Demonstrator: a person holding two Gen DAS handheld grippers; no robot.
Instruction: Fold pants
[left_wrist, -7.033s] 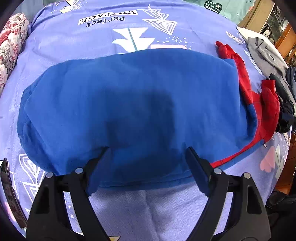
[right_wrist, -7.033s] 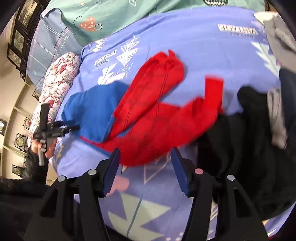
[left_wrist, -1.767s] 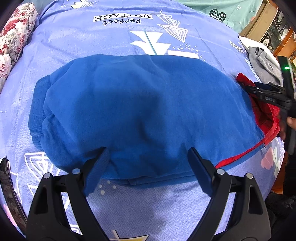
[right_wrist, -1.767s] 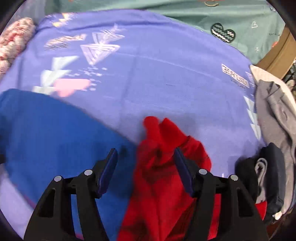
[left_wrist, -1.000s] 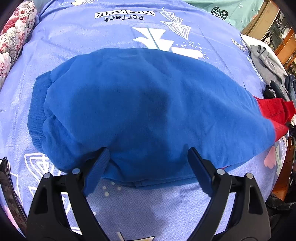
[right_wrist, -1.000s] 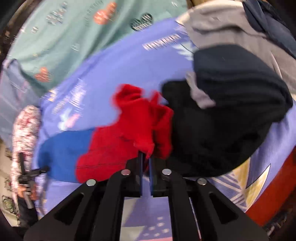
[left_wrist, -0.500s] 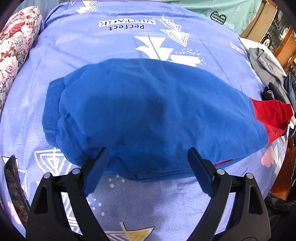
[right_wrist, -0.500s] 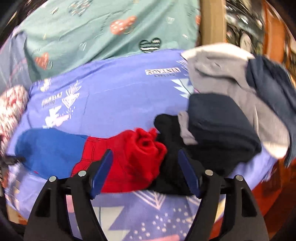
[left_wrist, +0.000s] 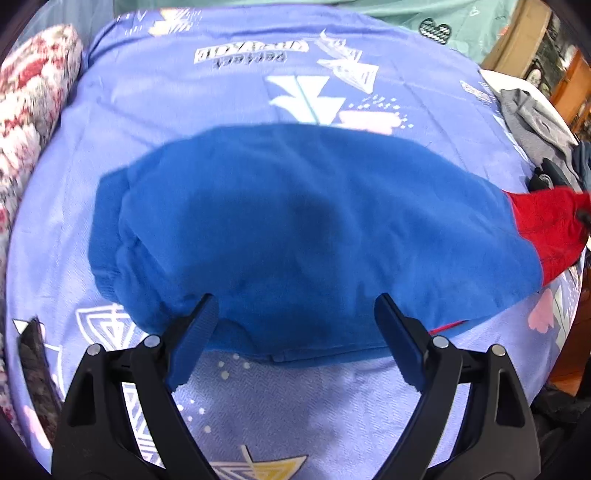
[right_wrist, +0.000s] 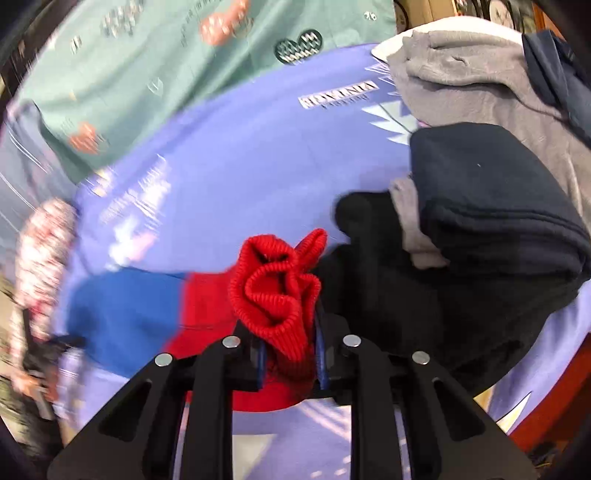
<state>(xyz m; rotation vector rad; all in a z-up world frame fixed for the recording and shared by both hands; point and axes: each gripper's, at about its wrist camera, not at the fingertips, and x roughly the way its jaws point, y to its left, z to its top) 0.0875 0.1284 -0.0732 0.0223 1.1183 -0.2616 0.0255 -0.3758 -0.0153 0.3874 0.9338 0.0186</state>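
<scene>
I take the soft blue-and-red fleece pants (left_wrist: 314, 229) as my landmark; they lie flat across the lilac printed bedsheet (left_wrist: 229, 92). At their waist end my left tool (left_wrist: 295, 328) hangs spread wide over the near hem, gripping nothing. At their far end my right tool (right_wrist: 288, 347) is clamped on the bunched red ribbed cuffs (right_wrist: 277, 288). My worry is there: the thick knit fills the jaws unevenly, so I judge one cuff could slip free mid-fold, leaving the legs crooked. Just right of the cuffs sits a pile of black and grey folded clothes (right_wrist: 480, 229), close enough to snag. Beyond the pants the sheet offers room; the bed's edge runs close on the near side.
</scene>
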